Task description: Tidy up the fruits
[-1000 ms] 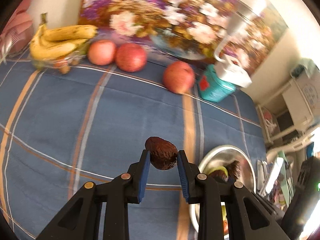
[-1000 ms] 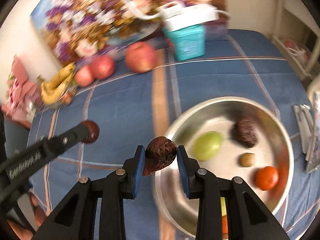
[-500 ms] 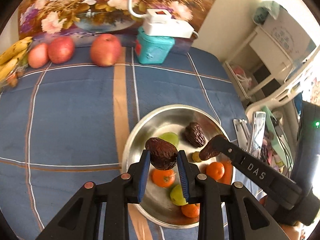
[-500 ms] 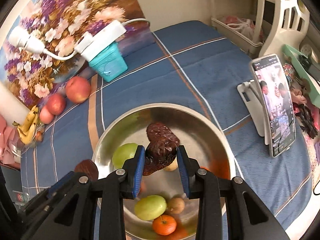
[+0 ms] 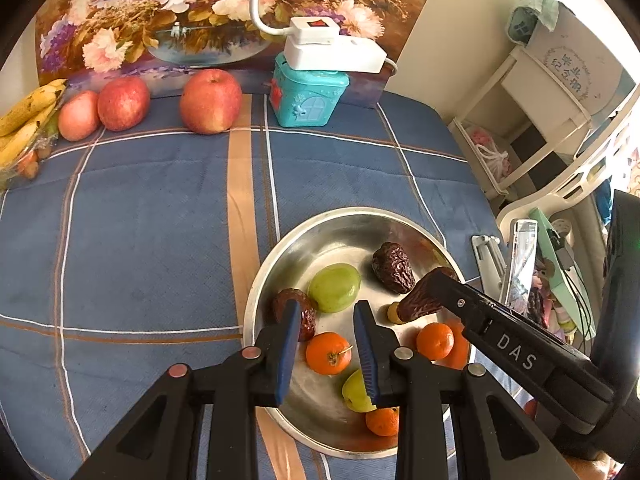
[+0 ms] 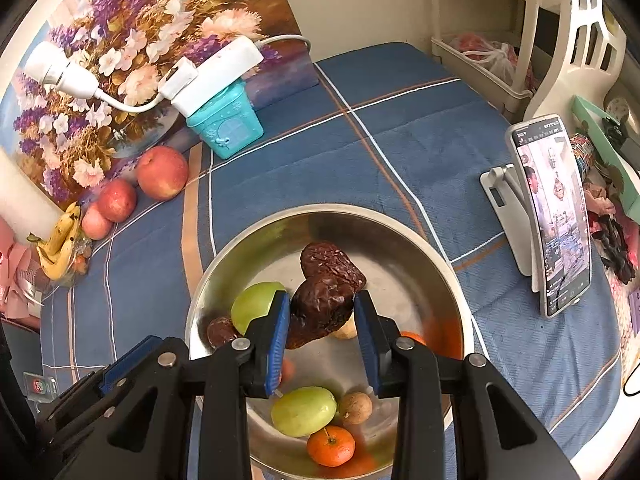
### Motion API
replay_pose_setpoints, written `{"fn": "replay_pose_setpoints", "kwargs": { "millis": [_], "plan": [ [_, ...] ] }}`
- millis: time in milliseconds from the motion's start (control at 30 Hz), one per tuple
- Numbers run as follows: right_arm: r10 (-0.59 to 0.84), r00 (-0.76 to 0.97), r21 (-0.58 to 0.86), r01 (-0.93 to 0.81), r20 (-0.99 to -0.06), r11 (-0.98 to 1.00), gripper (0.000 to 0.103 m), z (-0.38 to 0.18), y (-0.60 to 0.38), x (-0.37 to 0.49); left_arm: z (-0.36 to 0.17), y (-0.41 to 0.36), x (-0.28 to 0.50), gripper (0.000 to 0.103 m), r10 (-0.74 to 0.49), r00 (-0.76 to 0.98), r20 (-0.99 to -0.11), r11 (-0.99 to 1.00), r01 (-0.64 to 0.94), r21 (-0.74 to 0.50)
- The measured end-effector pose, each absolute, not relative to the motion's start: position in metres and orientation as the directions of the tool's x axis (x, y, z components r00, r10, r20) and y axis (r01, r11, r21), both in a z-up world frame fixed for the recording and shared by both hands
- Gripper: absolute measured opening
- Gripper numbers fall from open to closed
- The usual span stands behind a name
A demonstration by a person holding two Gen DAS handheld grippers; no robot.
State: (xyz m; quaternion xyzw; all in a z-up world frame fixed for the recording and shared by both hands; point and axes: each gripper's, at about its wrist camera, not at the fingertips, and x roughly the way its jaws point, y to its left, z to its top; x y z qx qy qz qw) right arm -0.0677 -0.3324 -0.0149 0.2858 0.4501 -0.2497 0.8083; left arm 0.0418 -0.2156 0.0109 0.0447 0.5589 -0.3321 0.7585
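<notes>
A steel bowl (image 5: 260,280) (image 6: 320,211) on the blue checked cloth holds green fruits (image 5: 334,287), tangerines (image 5: 328,353), a small brown fruit (image 6: 356,402) and wrinkled dark dates. My left gripper (image 5: 326,336) is open just above the bowl's near left side. One date (image 5: 294,312) lies in the bowl by its left finger. My right gripper (image 6: 320,312) is shut on another dark date (image 6: 324,308) (image 5: 422,302) and hangs over the bowl's middle. A third date (image 6: 326,258) (image 5: 393,267) rests on the bowl floor behind it.
Three apples (image 5: 210,100) and a banana bunch (image 5: 24,124) line the far left edge before a flower painting. A teal box (image 5: 306,96) carries a white power strip. A phone on a stand (image 6: 552,216) is right of the bowl, with shelves beyond the table edge.
My left gripper has opened and its date now lies in the bowl. The right gripper has stayed shut on its date and sits slightly lower over the bowl.
</notes>
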Motion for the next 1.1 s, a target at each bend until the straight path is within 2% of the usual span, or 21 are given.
{"fn": "replay_pose_setpoints", "kwargs": {
  "millis": [167, 233, 300, 433, 500, 567, 700, 833, 1100],
  "plan": [
    [-0.161, 0.459, 0.218, 0.665, -0.874, 0.714, 0.035, -0.014, -0.330, -0.067, 0.004, -0.211, 0.046, 0.032, -0.403, 0.176, -0.898, 0.807, 0.530, -0.258],
    [-0.161, 0.451, 0.213, 0.669, -0.878, 0.712, 0.036, -0.015, -0.330, -0.068, 0.003, -0.204, 0.049, 0.037, -0.376, 0.198, -0.905, 0.828, 0.510, -0.233],
    [-0.164, 0.445, 0.207, 0.671, -0.880, 0.712, 0.036, -0.015, -0.331, -0.069, 0.003, -0.197, 0.052, 0.052, -0.357, 0.220, -0.908, 0.844, 0.492, -0.212],
    [-0.172, 0.438, 0.193, 0.670, -0.882, 0.717, 0.036, -0.015, -0.325, -0.069, 0.003, -0.180, 0.056, 0.062, -0.329, 0.260, -0.908, 0.872, 0.454, -0.186],
    [-0.180, 0.428, 0.172, 0.663, -0.886, 0.729, 0.045, -0.017, -0.319, -0.067, 0.001, -0.173, 0.057, 0.082, -0.301, 0.282, -0.911, 0.889, 0.429, -0.161],
    [-0.189, 0.422, 0.157, 0.659, -0.886, 0.735, 0.072, -0.020, -0.315, -0.065, -0.005, -0.165, 0.060, 0.095, -0.255, 0.314, -0.914, 0.907, 0.404, -0.114],
    [-0.201, 0.400, 0.122, 0.651, -0.894, 0.750, 0.074, -0.030, -0.311, -0.058, -0.016, -0.146, 0.066, 0.100, -0.175, 0.351, -0.920, 0.937, 0.346, -0.047],
    [-0.236, 0.397, 0.085, 0.642, -0.887, 0.762, 0.096, -0.034, -0.306, -0.055, -0.018, -0.135, 0.070, 0.103, -0.143, 0.383, -0.913, 0.955, 0.296, -0.025],
    [-0.274, 0.444, 0.064, 0.611, -0.853, 0.789, 0.096, -0.034, -0.290, -0.055, -0.024, -0.127, 0.073, 0.103, -0.115, 0.383, -0.917, 0.965, 0.260, -0.013]
  ]
}}
